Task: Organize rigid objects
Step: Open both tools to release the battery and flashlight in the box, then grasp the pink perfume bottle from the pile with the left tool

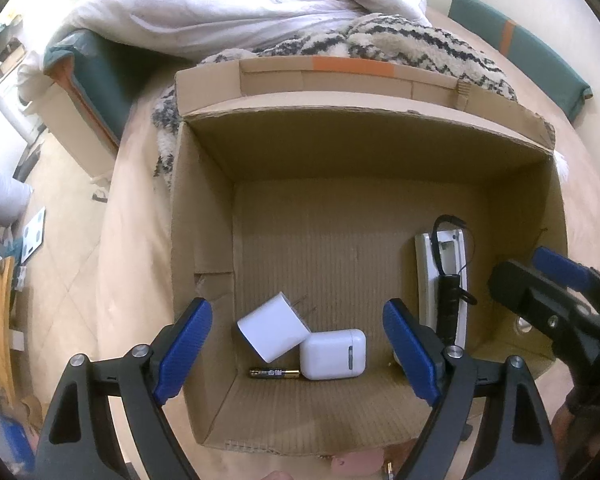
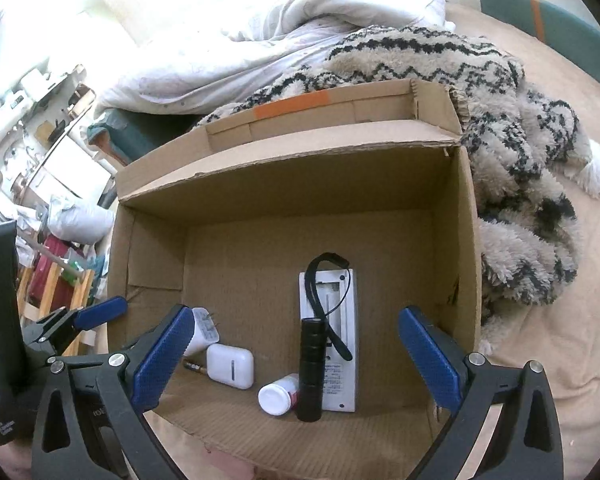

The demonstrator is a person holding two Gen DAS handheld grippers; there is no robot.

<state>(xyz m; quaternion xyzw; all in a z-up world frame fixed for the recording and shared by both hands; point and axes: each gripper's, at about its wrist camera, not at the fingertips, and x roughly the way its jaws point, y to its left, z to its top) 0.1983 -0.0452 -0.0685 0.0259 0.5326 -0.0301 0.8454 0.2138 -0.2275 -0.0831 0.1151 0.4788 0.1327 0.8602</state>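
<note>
An open cardboard box (image 1: 204, 208) (image 2: 452, 216) sits on a bed. Inside lie a white charger cube (image 1: 273, 327) (image 2: 204, 330), a white earbud case (image 1: 333, 354) (image 2: 230, 366), a battery (image 1: 274, 373) (image 2: 194, 367), a white remote (image 1: 422, 280) (image 2: 346, 320), a black flashlight with strap (image 1: 449, 304) (image 2: 311, 368) on the remote, and a small white bottle (image 2: 278, 395). My left gripper (image 1: 298, 354) is open and empty above the charger and case. My right gripper (image 2: 296, 354) is open and empty above the flashlight; it also shows in the left wrist view (image 1: 540, 280).
A patterned fluffy blanket (image 2: 520, 160) (image 1: 400, 44) and a white duvet (image 1: 220, 4) (image 2: 300, 28) lie behind the box. The beige sheet (image 2: 560, 320) surrounds it. Cluttered floor and furniture (image 2: 40, 120) are at the left.
</note>
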